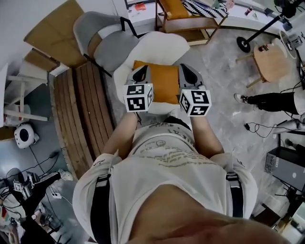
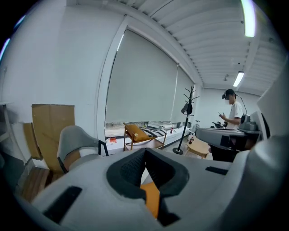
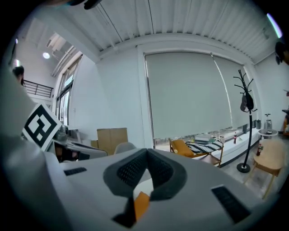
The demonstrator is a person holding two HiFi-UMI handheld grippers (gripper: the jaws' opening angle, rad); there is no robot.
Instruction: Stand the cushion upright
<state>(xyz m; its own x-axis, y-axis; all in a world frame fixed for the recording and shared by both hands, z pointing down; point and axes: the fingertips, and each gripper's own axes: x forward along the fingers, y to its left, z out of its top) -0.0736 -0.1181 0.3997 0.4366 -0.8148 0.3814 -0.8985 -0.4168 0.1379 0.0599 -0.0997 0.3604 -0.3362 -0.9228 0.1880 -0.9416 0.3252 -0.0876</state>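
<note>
An orange cushion (image 1: 164, 83) lies flat on a white padded seat (image 1: 162, 50) in front of me. My left gripper (image 1: 140, 72) hovers over the cushion's left edge and my right gripper (image 1: 186, 70) over its right edge. Both are shut, with nothing between the pads. In the left gripper view the closed left gripper (image 2: 145, 155) shows a strip of the cushion (image 2: 151, 198) through the gap below the pads. The right gripper view shows the closed right gripper (image 3: 146, 155) the same way, with a sliver of the cushion (image 3: 141, 204) under it. Whether either gripper touches the cushion cannot be told.
A grey chair (image 1: 102, 38) stands behind the seat at the left, beside a slatted wooden bench (image 1: 83, 109). A wooden rack (image 1: 183, 14) stands at the back. At the right are a round wooden stool (image 1: 271, 59), a stand's black base (image 1: 245, 44) and a person's legs (image 1: 271, 101).
</note>
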